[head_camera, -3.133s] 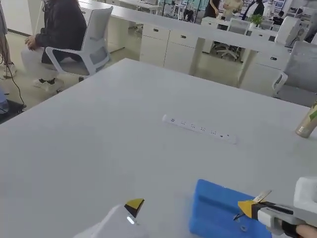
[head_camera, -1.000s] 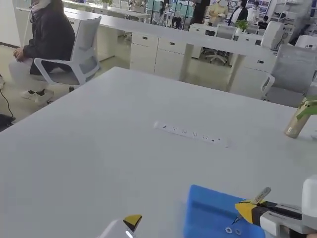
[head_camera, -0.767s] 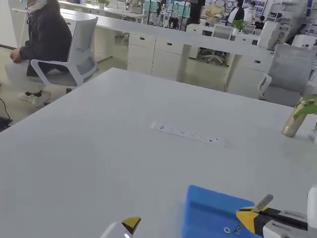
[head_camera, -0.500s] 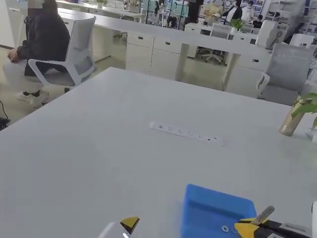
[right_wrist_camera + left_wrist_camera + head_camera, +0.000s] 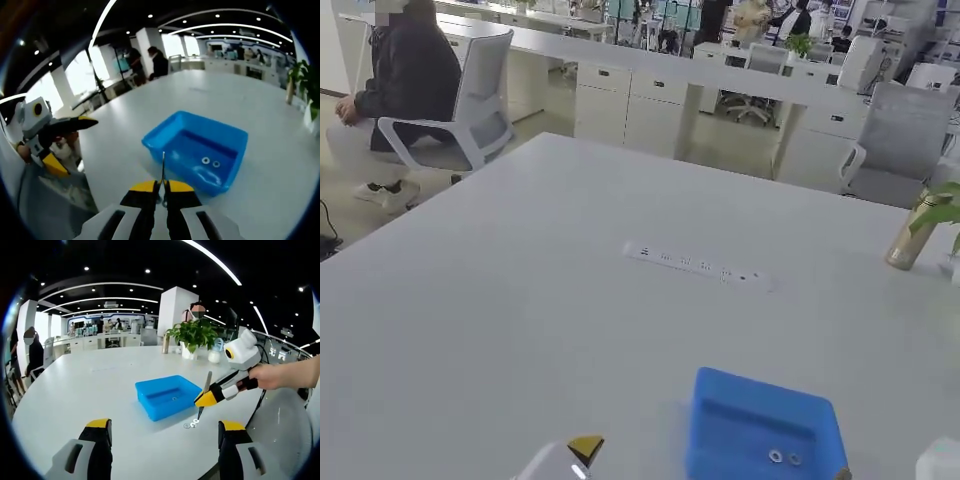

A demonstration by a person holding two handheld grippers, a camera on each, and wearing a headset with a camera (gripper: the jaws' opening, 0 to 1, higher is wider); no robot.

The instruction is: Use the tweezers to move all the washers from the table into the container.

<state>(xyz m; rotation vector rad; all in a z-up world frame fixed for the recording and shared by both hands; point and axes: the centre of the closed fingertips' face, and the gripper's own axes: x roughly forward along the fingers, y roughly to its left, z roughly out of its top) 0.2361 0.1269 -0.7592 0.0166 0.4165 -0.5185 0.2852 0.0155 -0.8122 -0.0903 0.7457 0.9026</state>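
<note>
Two washers (image 5: 775,457) in container (image 5: 760,392) on table (image 5: 520,300)

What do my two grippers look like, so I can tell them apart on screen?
They look alike. The left gripper and the right gripper both have black jaws capped with yellow tips on pale grey-white bodies. The forearm behind the right gripper has no sleeve in sight.

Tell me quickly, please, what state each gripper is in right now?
Left gripper: open, holding nothing.
Right gripper: shut on the tweezers.
</note>
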